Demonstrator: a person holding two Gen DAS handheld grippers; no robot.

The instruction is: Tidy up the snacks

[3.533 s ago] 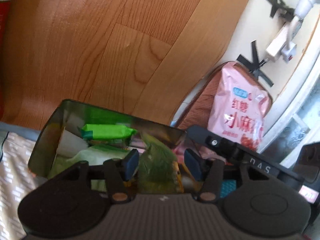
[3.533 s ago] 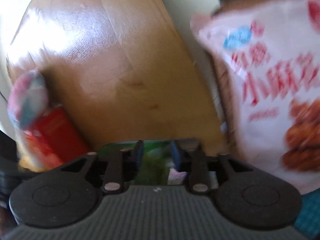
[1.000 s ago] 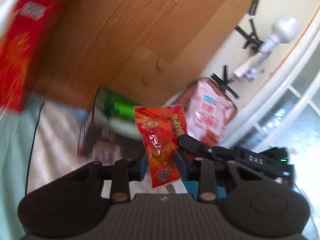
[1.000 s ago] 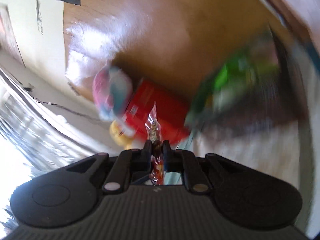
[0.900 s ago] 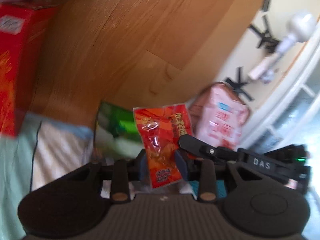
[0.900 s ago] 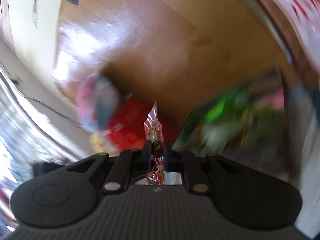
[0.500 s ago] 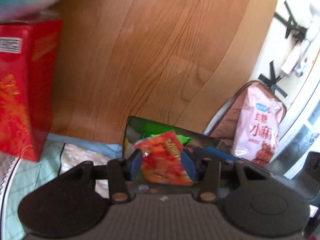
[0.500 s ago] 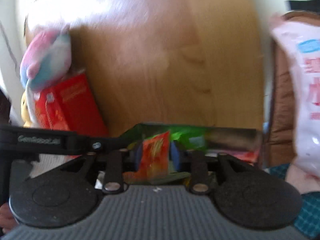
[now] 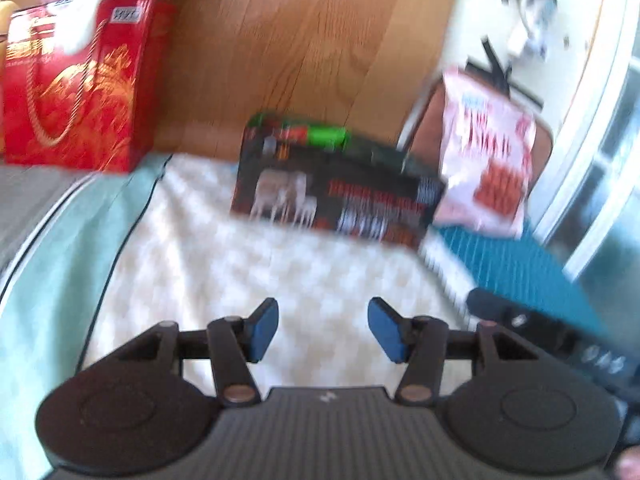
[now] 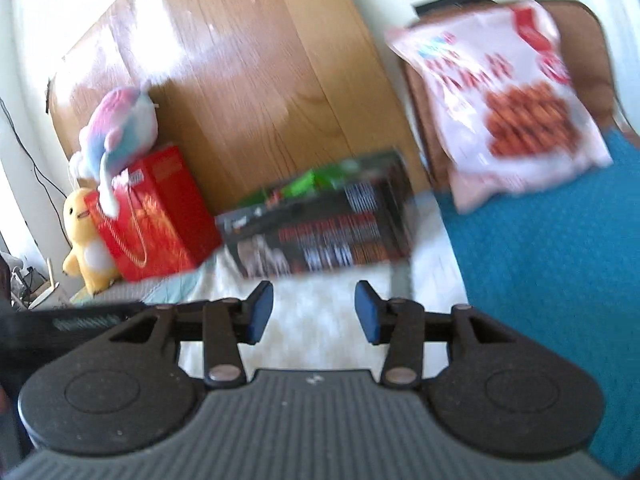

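Dark printed snack box (image 9: 336,192), open top with green packets, lies long side across ahead of left gripper (image 9: 323,330); right gripper (image 10: 314,312) likewise. Both just opened, nothing between. Red gift box (image 9: 76,80) ahead-left, pink snack bag (image 9: 488,152) ahead-right.

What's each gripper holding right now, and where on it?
Nothing. Left gripper and right gripper have just been opening; both gaps are empty.

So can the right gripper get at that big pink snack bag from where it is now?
Probably yes. The right gripper is open and empty, and the pink snack bag leans exposed, with only bare teal cloth between them.
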